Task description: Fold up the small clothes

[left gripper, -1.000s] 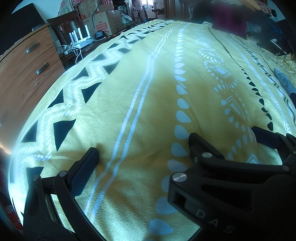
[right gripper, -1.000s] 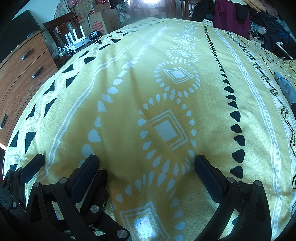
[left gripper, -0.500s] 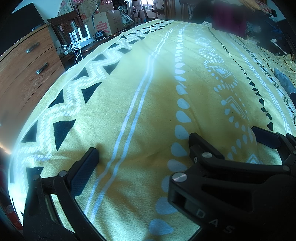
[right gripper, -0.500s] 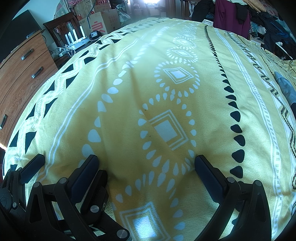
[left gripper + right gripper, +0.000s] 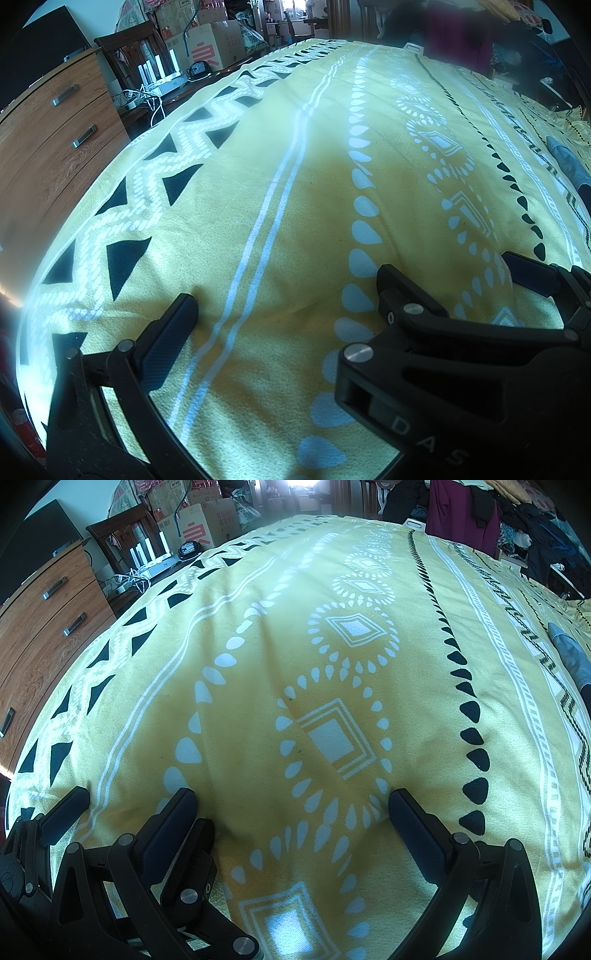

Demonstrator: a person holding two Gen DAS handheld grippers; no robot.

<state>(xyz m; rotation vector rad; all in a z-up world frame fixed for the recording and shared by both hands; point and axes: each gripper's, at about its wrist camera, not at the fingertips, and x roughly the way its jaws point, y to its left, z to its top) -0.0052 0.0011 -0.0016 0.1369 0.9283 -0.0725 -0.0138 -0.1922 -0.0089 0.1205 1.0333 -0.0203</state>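
A yellow blanket (image 5: 295, 184) with white and black patterns covers the bed in both views. A grey-blue piece of cloth (image 5: 569, 657) lies at the far right edge, also visible in the left wrist view (image 5: 569, 166), well away from both grippers. My left gripper (image 5: 291, 317) rests open on the blanket with nothing between its fingers. Its right finger is hidden behind the right gripper's body (image 5: 443, 350). My right gripper (image 5: 291, 808) also rests open and holds nothing. The two sit side by side, overlapping; the left gripper's fingers (image 5: 66, 812) show at the lower left of the right wrist view.
A wooden dresser (image 5: 48, 147) stands close along the bed's left side. Beyond it are a dark chair (image 5: 110, 539), a white router with cables (image 5: 155, 565) and cardboard boxes (image 5: 203, 524). Clothes hang or pile at the far end (image 5: 461, 513).
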